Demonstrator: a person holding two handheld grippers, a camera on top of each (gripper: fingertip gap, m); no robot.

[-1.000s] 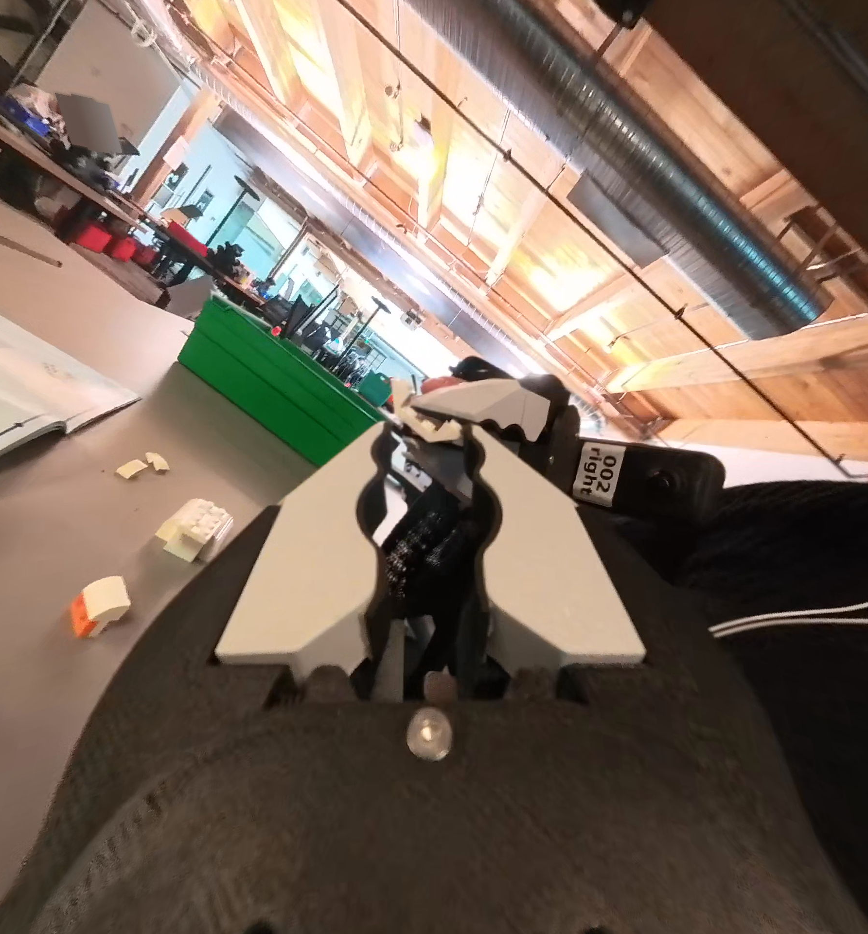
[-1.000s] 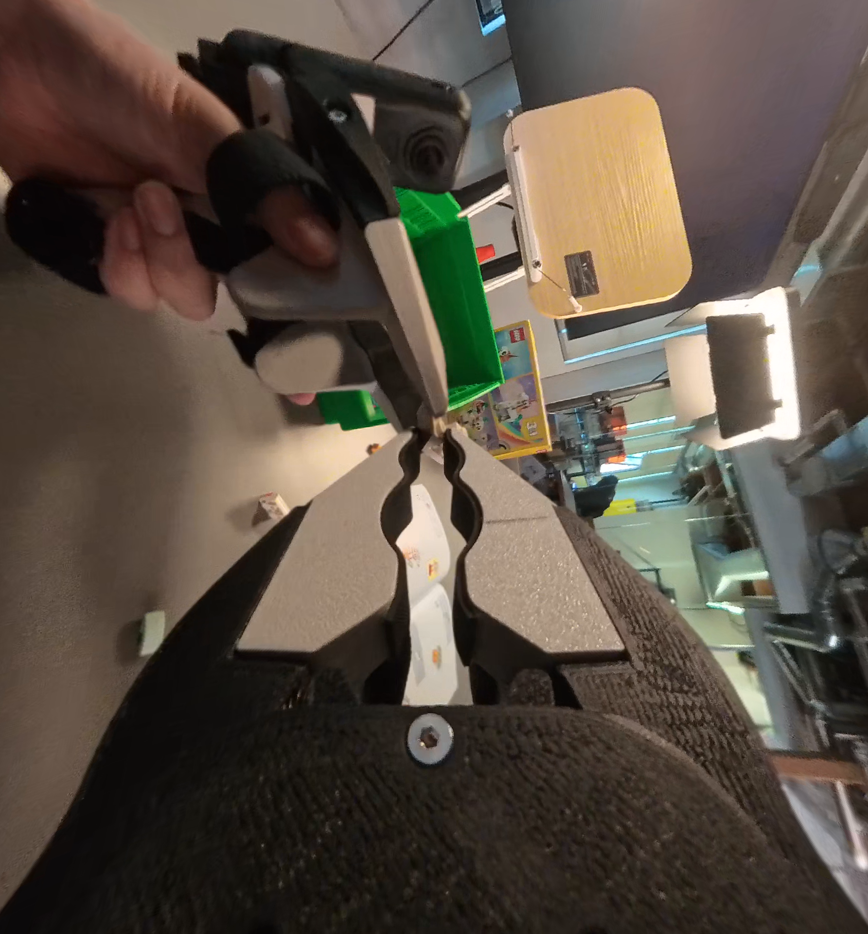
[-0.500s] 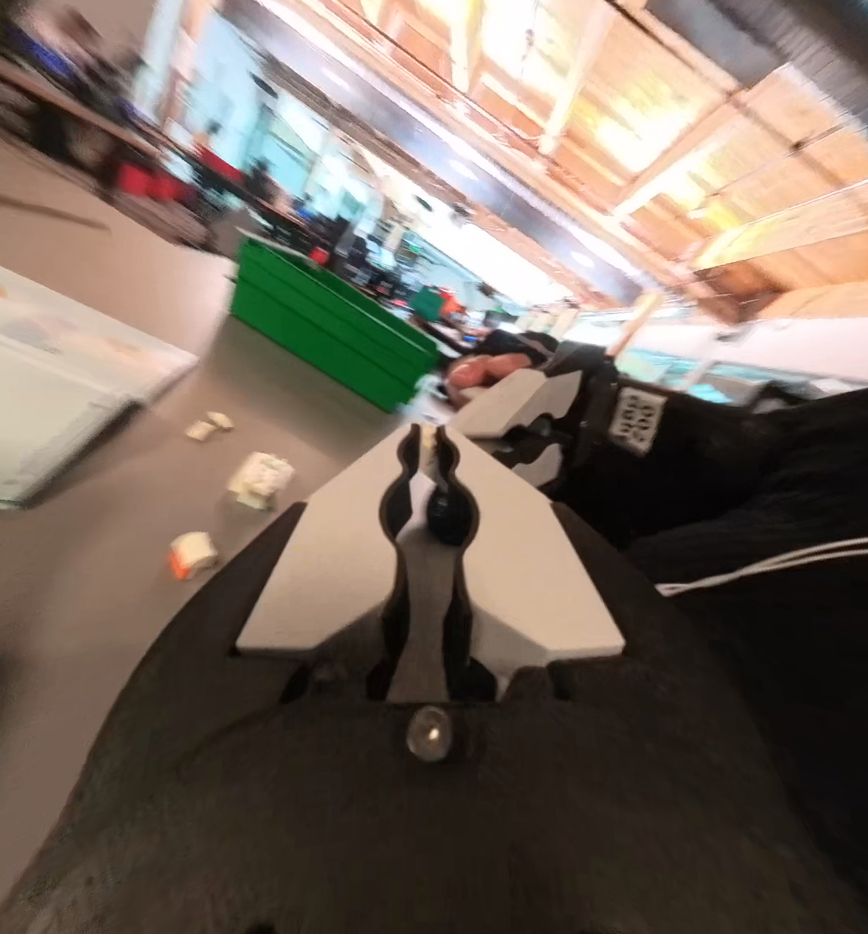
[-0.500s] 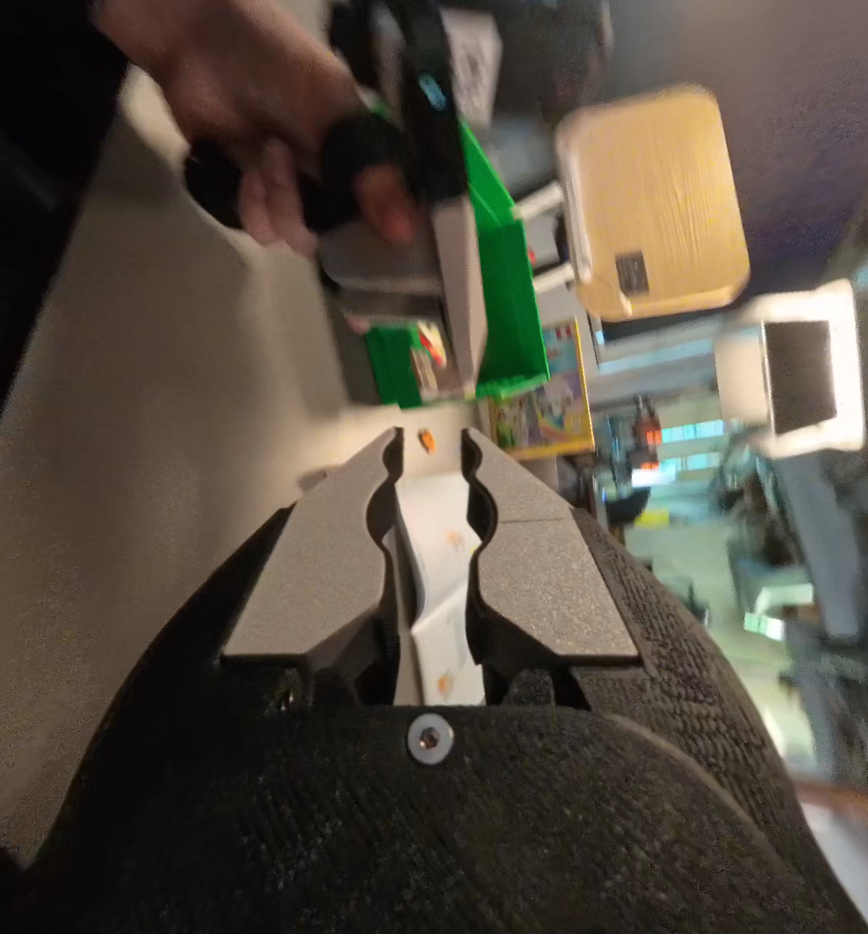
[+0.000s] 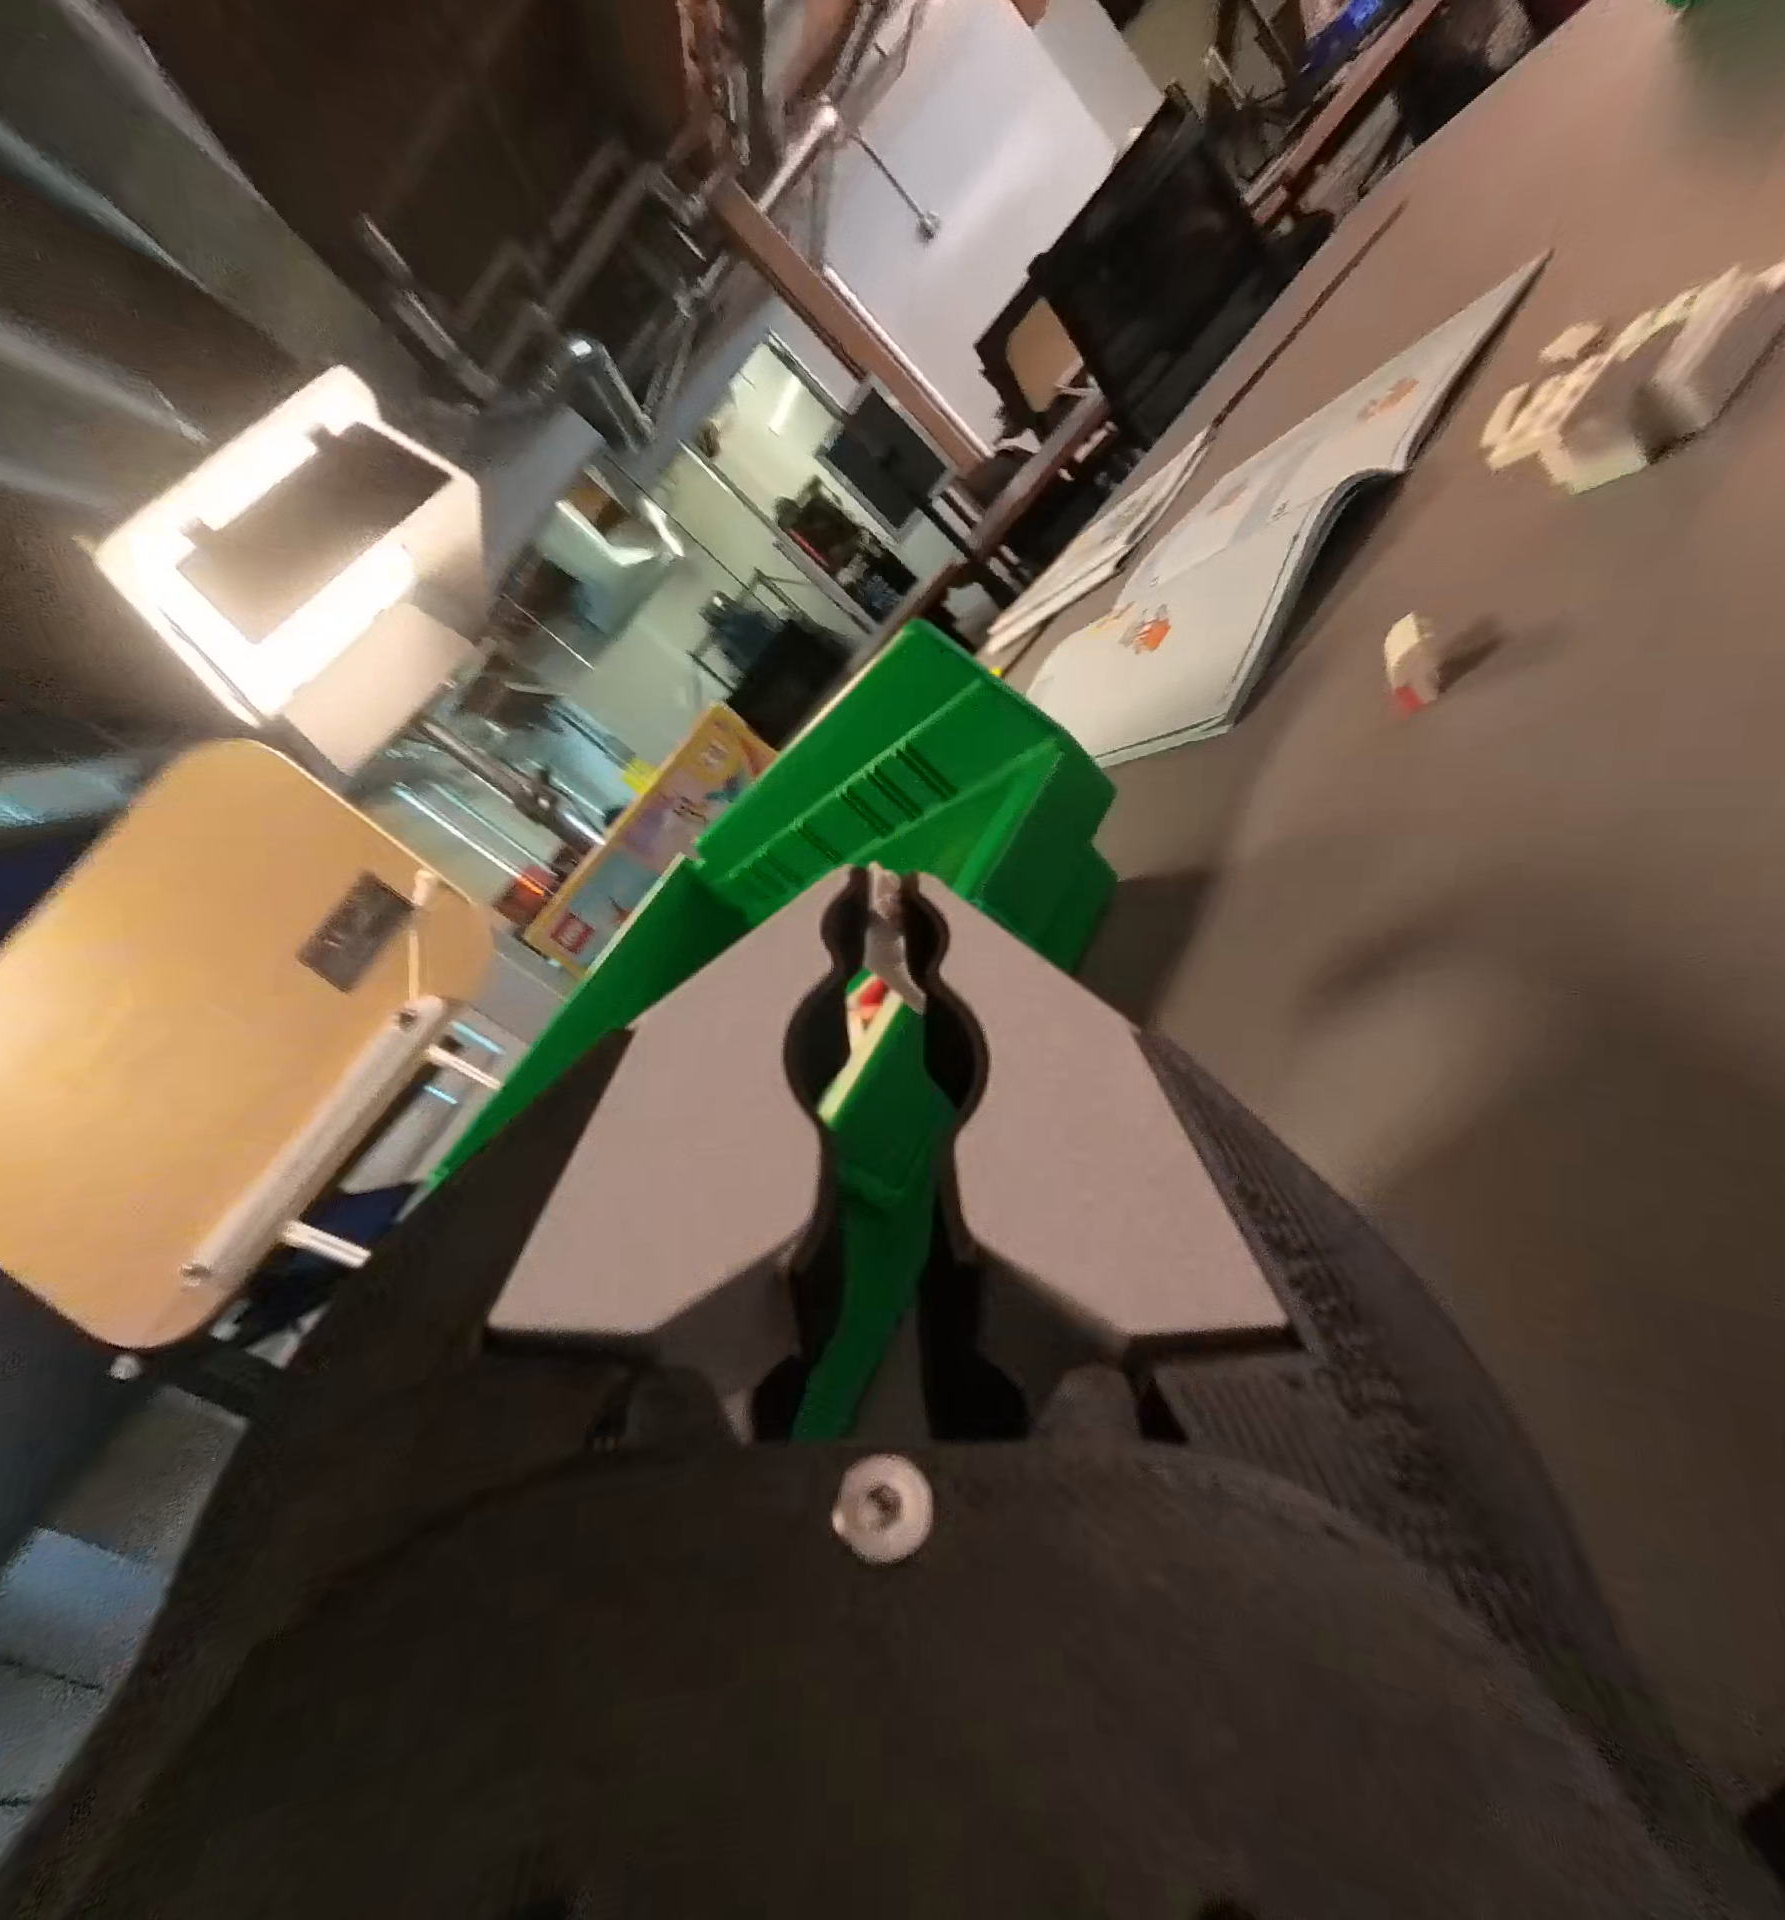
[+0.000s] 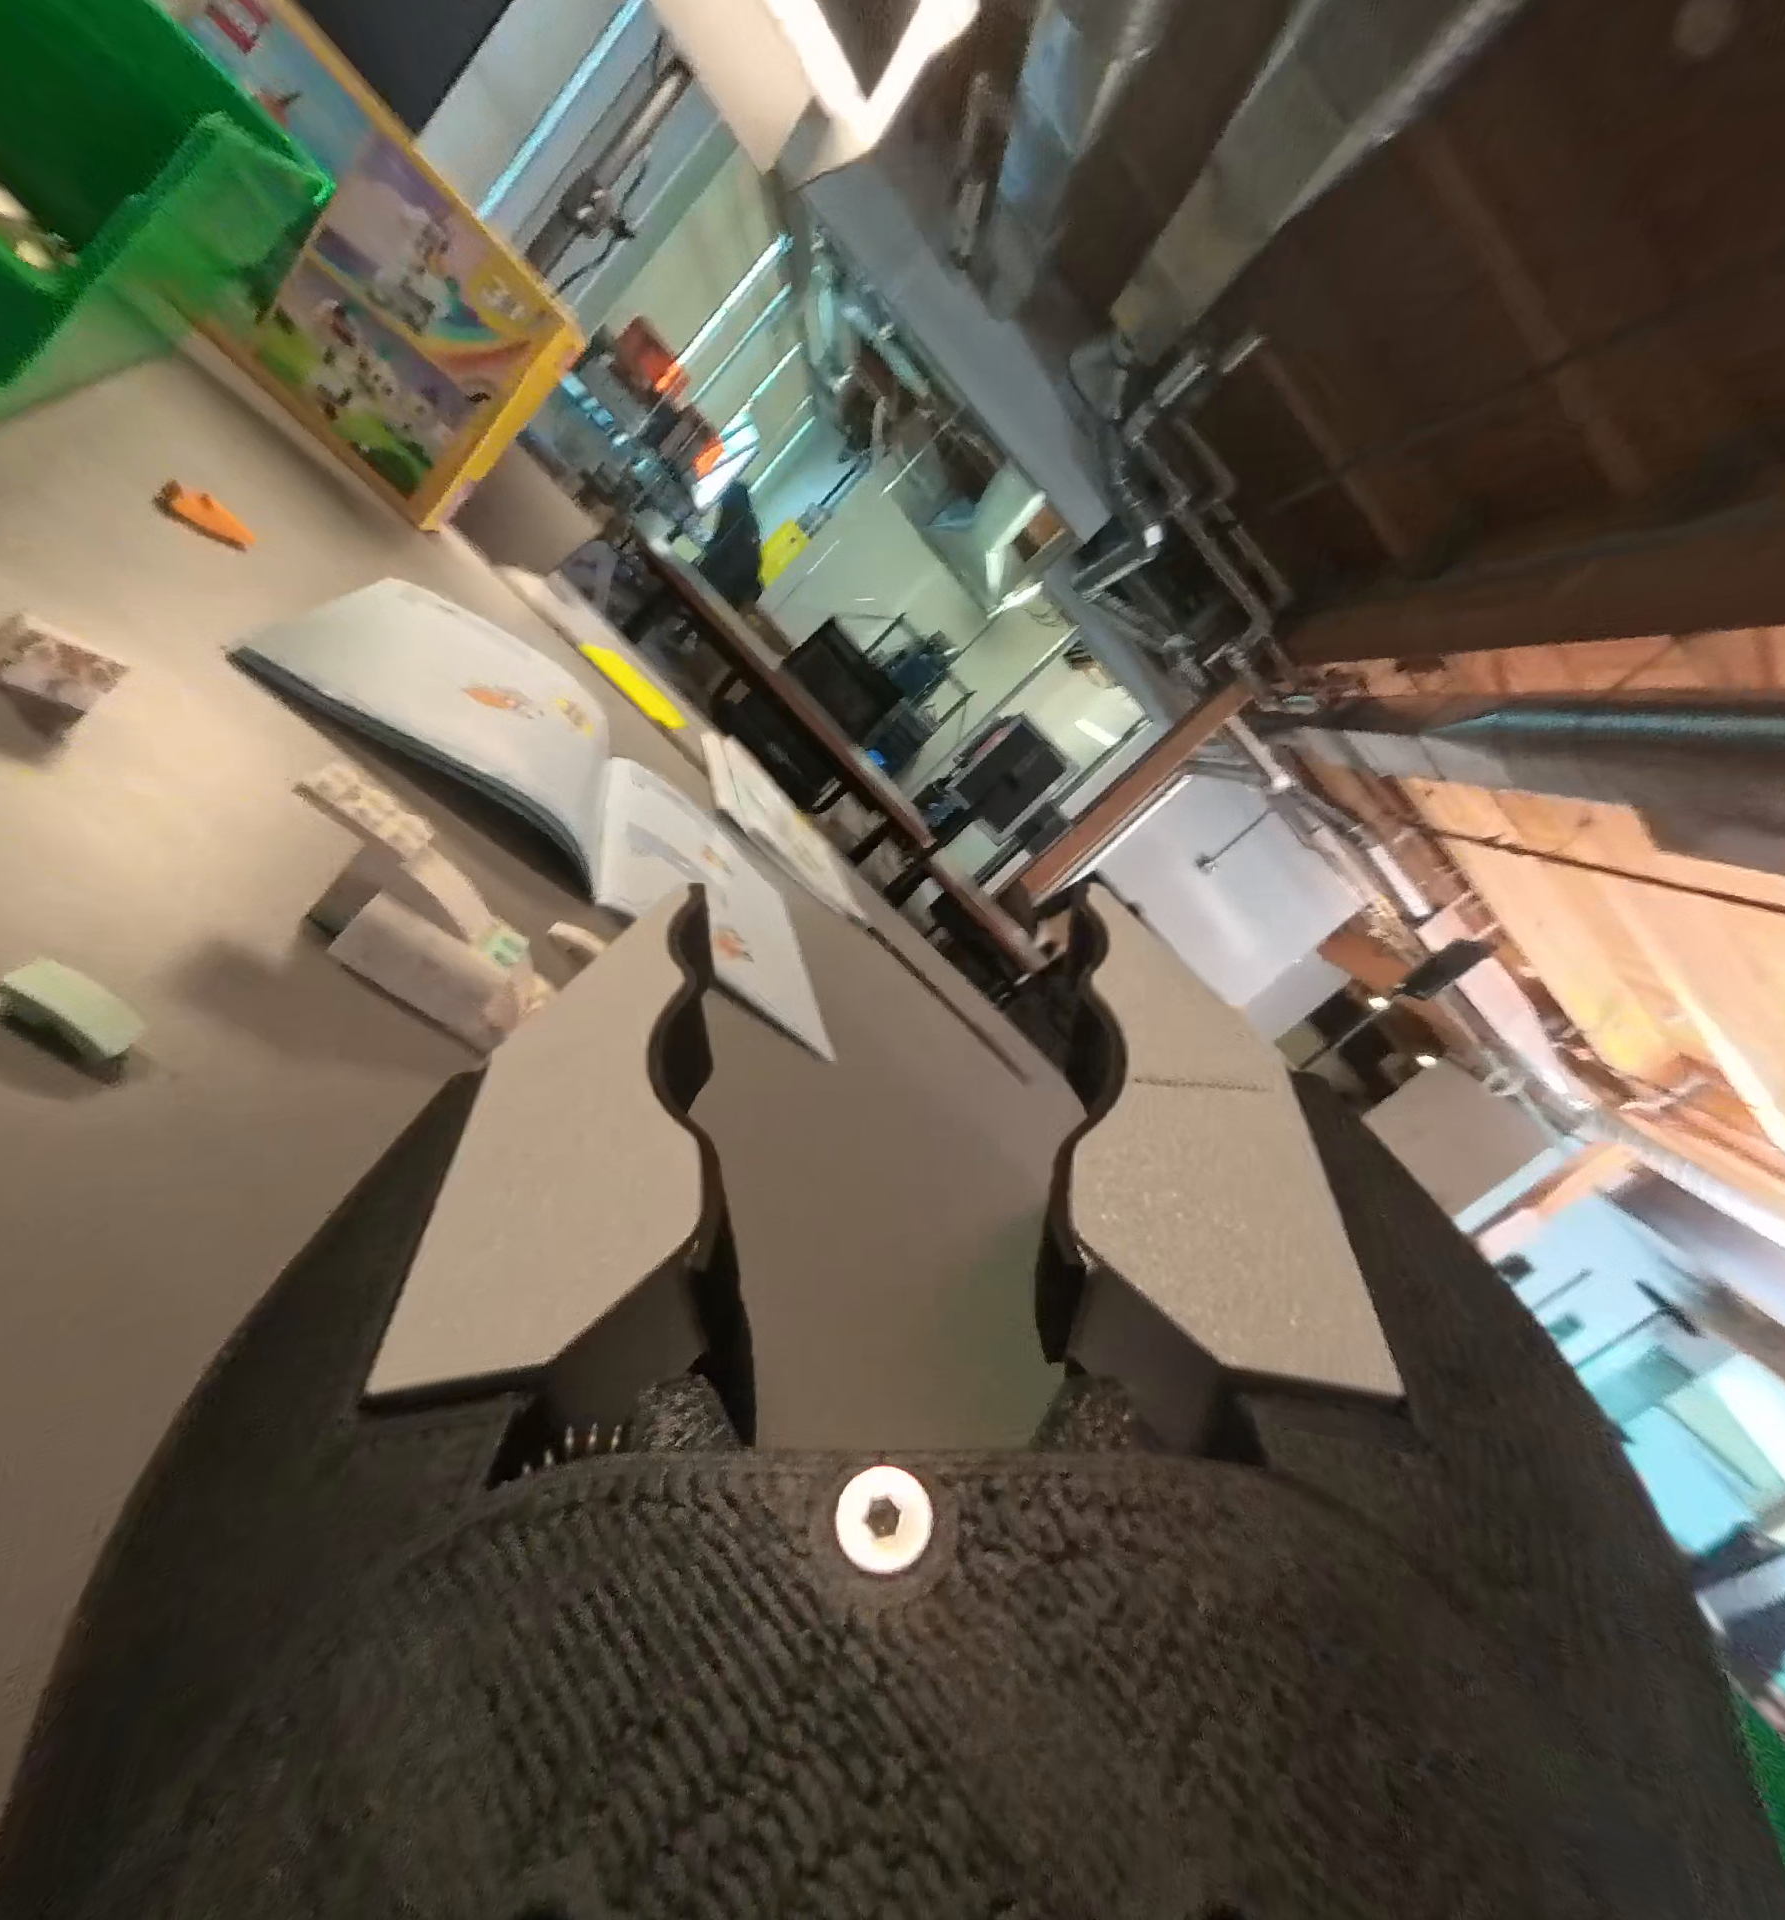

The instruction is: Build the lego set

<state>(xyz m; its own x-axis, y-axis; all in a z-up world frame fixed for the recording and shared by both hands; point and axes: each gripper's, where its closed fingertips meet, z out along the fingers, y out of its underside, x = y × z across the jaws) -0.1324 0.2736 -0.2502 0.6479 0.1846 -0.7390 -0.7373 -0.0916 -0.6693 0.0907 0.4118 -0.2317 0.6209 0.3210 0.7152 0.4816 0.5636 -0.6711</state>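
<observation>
The left gripper (image 5: 886,883) pinches a small grey piece (image 5: 883,940), pointing at the green bin (image 5: 929,790). The right gripper (image 6: 883,914) is wide open and empty; the white assembly (image 6: 420,935) lies to its left

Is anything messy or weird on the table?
A little messy. Loose pieces lie scattered on the grey table instead of in the green bin: an orange piece, a pale green curved piece and a white partial build. The instruction booklet lies open. Nothing looks broken or spilled.

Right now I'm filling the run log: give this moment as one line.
left gripper: shut on small grey piece | right gripper: open, empty | green bin: ahead of left gripper | instruction booklet: open
</observation>
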